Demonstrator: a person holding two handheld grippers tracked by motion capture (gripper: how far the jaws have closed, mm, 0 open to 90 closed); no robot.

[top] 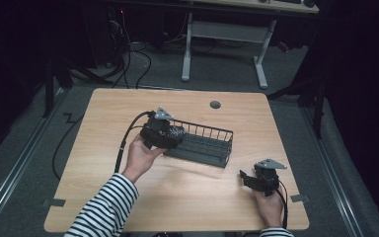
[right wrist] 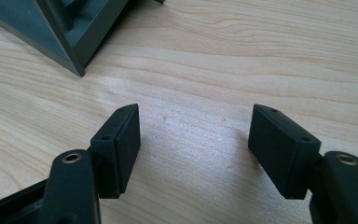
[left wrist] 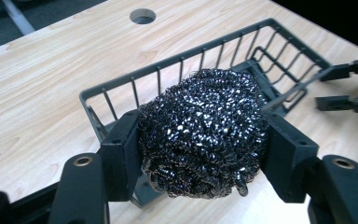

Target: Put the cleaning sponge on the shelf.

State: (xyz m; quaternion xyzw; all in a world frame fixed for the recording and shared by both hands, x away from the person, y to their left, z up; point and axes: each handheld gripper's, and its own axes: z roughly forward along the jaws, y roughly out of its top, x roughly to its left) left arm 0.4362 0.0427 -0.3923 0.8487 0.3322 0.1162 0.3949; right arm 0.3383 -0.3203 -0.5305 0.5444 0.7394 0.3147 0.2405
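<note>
Dark floor and cables surround my pale wooden table [top: 187, 197], which has a round cable hole [top: 215, 104] near its far edge. My left gripper [left wrist: 203, 140] has its jaws clamped on a steel wool scourer [left wrist: 203, 133], squeezing the wiry ball from both sides. From the high view I see it held over the left end of the dark wire basket [top: 205, 143], and in the left gripper view the basket's near corner sits directly below and behind the ball. The basket runs long from left to right across the middle of the table, and what I can see of its slatted floor holds nothing; the stretch beneath the scourer is hidden.

My right gripper [right wrist: 193, 144] rests low near the table's right front corner, jaws apart with bare wood between them, well clear of the basket's right end.

I judge the coming move to be a short drop: the scourer hangs just above the basket's left end, so lowering and releasing there should land it inside. The left hand [top: 140, 158] is plainly the nearer one.
</note>
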